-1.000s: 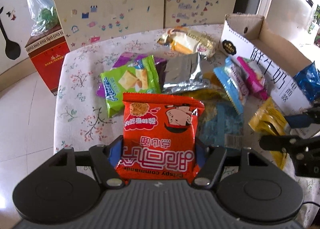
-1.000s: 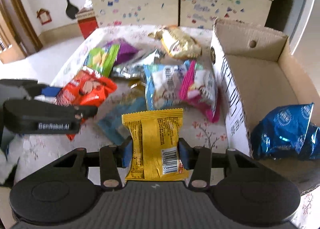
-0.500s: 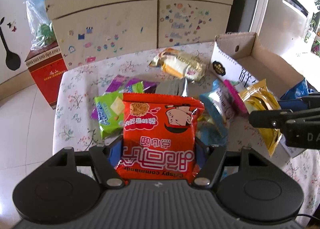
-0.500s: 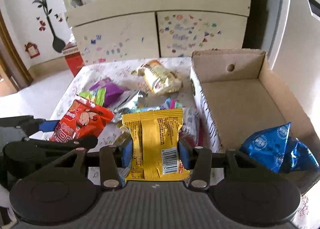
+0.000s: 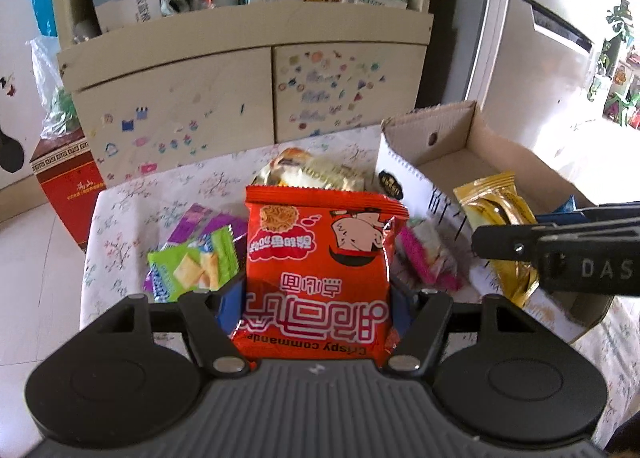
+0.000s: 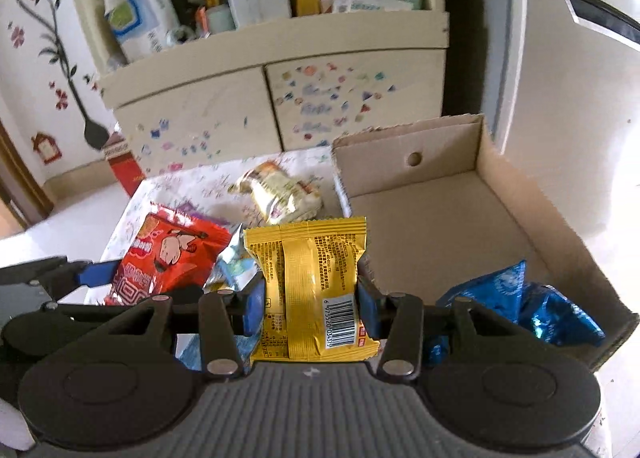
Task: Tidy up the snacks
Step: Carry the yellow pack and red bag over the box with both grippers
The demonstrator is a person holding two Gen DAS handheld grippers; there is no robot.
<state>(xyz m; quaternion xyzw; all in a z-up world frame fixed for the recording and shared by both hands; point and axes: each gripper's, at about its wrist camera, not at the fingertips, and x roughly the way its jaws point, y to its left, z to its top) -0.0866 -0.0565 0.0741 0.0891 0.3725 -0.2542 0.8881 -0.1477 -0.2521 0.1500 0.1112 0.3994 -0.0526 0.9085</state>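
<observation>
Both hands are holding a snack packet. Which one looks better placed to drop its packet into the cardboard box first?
Right, probably. Its yellow packet hangs right at the cardboard box, while the left's red packet is over the table's other snacks.

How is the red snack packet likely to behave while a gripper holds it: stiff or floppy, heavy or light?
The red packet stands upright above the left gripper, so it is probably puffy, fairly stiff and light. Its glossy film may slip. The contents, pictured as noodles, could crush.

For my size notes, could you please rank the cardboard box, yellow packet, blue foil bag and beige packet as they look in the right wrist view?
1. cardboard box
2. yellow packet, inflated by nearness
3. blue foil bag
4. beige packet
</observation>
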